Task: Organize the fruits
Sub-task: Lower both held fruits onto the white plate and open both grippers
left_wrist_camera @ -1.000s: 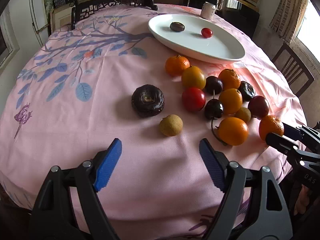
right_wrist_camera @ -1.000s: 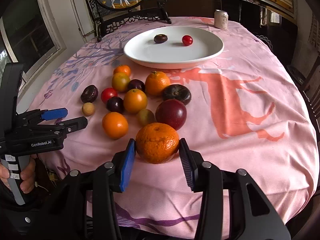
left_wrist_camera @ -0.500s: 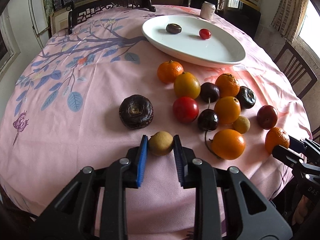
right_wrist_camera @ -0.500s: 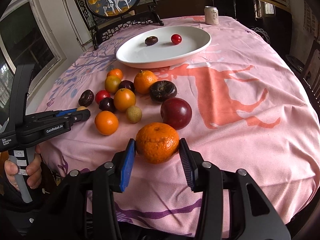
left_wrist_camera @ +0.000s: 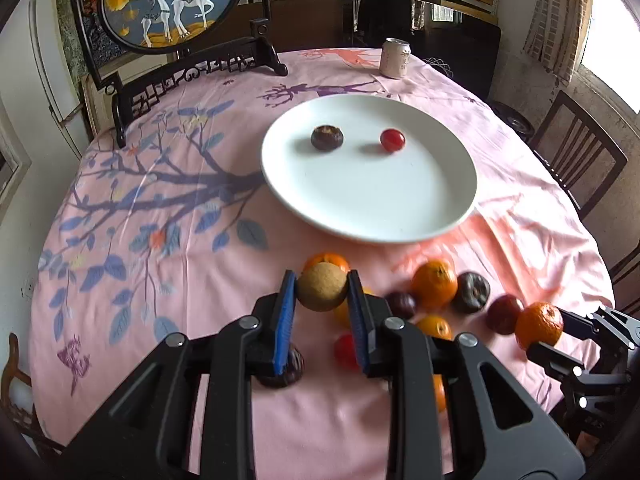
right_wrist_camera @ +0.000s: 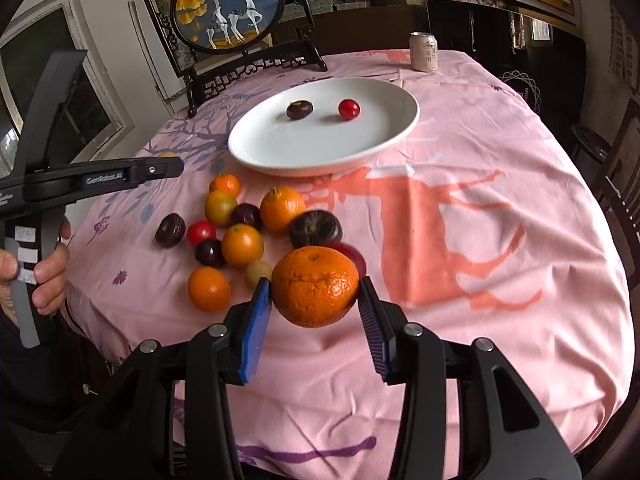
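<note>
Left gripper [left_wrist_camera: 322, 286] was clamped on a tan round fruit [left_wrist_camera: 322, 287]; right gripper [right_wrist_camera: 316, 290] gripped a mandarin [right_wrist_camera: 315, 286]. White plate [right_wrist_camera: 280, 148] lay at twelve o'clock.

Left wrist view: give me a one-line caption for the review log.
Left gripper lifts a small tan fruit toward the white plate, while the right gripper holds an orange.

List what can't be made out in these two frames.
- Left wrist view: fruits behind the left gripper and its tan round fruit are partly hidden; nearby ones are motion-blurred.
- Right wrist view: the mandarin in the right gripper hides most of the dark red plum.
- Both views: the can label is too small to read.
</note>
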`<state>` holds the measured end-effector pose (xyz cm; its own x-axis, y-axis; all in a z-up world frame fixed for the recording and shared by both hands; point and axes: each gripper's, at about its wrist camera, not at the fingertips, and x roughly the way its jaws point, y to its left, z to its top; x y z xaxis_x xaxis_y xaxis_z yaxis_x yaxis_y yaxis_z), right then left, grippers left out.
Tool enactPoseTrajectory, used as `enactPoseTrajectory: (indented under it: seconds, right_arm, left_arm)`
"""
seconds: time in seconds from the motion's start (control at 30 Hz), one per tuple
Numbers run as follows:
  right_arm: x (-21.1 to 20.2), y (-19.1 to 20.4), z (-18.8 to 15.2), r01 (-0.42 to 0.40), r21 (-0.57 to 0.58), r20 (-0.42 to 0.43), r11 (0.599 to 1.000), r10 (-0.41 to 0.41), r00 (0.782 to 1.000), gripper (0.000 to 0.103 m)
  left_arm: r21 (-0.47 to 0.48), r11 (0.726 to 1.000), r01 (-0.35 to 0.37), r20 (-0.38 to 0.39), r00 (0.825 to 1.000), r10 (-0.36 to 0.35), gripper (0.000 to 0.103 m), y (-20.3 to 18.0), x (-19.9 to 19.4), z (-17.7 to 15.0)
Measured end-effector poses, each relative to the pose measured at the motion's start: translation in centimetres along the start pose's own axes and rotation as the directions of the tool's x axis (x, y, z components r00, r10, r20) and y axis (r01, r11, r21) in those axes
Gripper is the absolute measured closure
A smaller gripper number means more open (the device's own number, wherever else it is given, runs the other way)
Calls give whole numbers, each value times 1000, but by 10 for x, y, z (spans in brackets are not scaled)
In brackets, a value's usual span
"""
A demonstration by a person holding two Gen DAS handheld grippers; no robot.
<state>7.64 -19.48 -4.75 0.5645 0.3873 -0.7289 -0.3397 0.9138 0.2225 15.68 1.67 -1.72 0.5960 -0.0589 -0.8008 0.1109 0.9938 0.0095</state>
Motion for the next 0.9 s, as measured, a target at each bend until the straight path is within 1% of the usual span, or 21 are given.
enactPoseTrajectory:
  seconds: [0.1, 0.2, 0.27, 0.33, 0.4, 0.47, 0.53, 0.67, 0.7, 0.73, 0.77, 0.8, 0.9]
  right_arm:
    - [10, -2, 42, 16, -37, 18, 999, -15, 1000, 58]
    - [32, -9, 96, 19, -75, 54, 997, -15, 998, 58]
    - [59, -18, 128, 35, -72, 42, 997, -33, 999, 58]
    - [93, -29, 150, 63, -56, 0, 996, -63, 998, 59]
    - [123, -43, 163, 90, -36, -61, 995, -92, 994, 59]
    - [142, -53, 169, 94, -21, -107, 995, -96, 990, 59]
    - [152, -57, 171, 107, -30, -114, 994, -110, 987, 59]
    - [162, -54, 177, 136, -69, -99, 988, -143, 985, 58]
    - [163, -53, 179, 148, -82, -93, 986, -155, 983, 52]
    - [161, -51, 180, 155, -91, -85, 984, -163, 983, 45]
    - [155, -49, 180, 161, -94, -67, 982, -168, 984, 44]
    - [147, -47, 180, 168, -98, -48, 981, -174, 984, 43]
    - [112, -43, 174, 168, -98, -6, 981, -169, 986, 42]
  left_arm:
    - [-4, 1000, 3, -30, 1000, -3, 77, 1, 27, 45]
    - [-26, 1000, -4, -52, 999, 3, 77, -1, 59, 87]
    - [-47, 999, -2, -78, 997, -2, 77, -2, 84, 108]
    - [-76, 997, 2, -117, 993, -11, 77, -1, 109, 120]
    - [-97, 995, 13, -156, 987, -28, 77, 1, 128, 125]
    - [-92, 996, 12, -169, 985, -27, 77, 2, 137, 125]
    - [-90, 996, 13, -171, 985, -28, 77, 5, 142, 125]
    - [-92, 996, 4, -177, 984, -21, 76, 8, 152, 131]
    - [-94, 995, 11, -174, 984, -28, 73, 8, 152, 132]
    - [-98, 995, 25, -175, 984, -42, 52, 8, 152, 133]
    - [-103, 994, 36, -168, 984, -53, 29, 8, 148, 134]
    - [-101, 994, 38, -143, 988, -52, 27, 9, 141, 133]
    - [-69, 997, 20, -95, 995, -27, 28, 9, 113, 124]
